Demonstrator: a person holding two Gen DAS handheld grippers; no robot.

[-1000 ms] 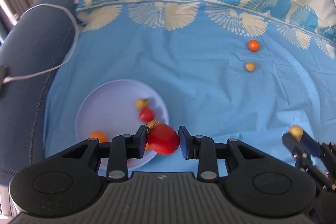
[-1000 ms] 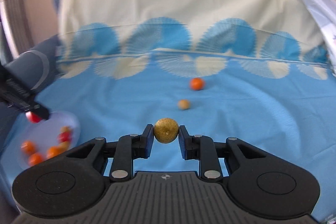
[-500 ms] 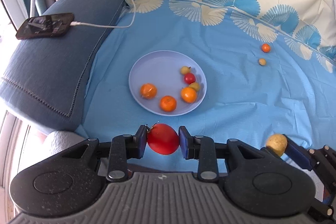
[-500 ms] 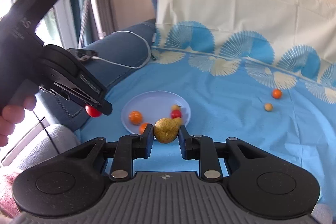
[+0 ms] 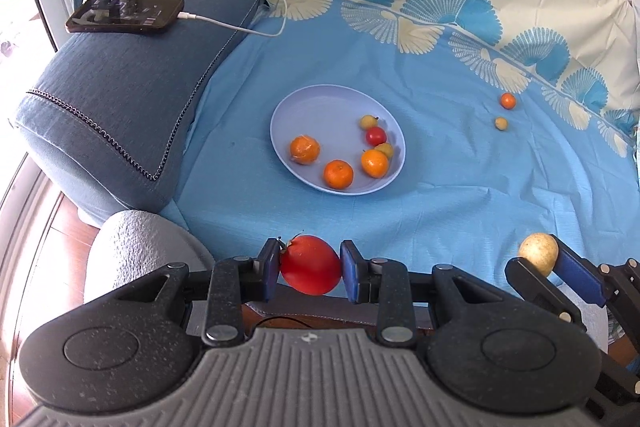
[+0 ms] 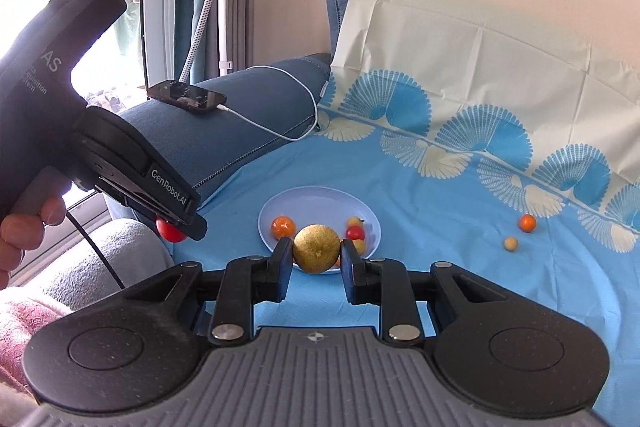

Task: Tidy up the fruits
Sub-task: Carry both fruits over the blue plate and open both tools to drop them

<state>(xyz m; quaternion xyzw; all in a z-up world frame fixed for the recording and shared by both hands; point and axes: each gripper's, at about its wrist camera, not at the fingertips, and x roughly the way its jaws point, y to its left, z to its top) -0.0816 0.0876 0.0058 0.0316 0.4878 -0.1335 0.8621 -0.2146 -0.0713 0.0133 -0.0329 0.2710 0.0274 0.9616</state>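
both jaws loaded, left gripper (image 5: 310, 271) clamping red tomato (image 5: 310, 270), right gripper (image 6: 316, 254) clamping yellow fruit (image 6: 316, 247); plate (image 5: 320, 99) lies ahead, left nearer.

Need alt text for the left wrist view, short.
Left tongs grip a red tomato near a blue-clothed sofa. Beyond, a pale plate holds six small fruits; two more lie loose to the right.

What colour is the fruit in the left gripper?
Red: the fruit shows best in the left wrist view, pinched in the left gripper.
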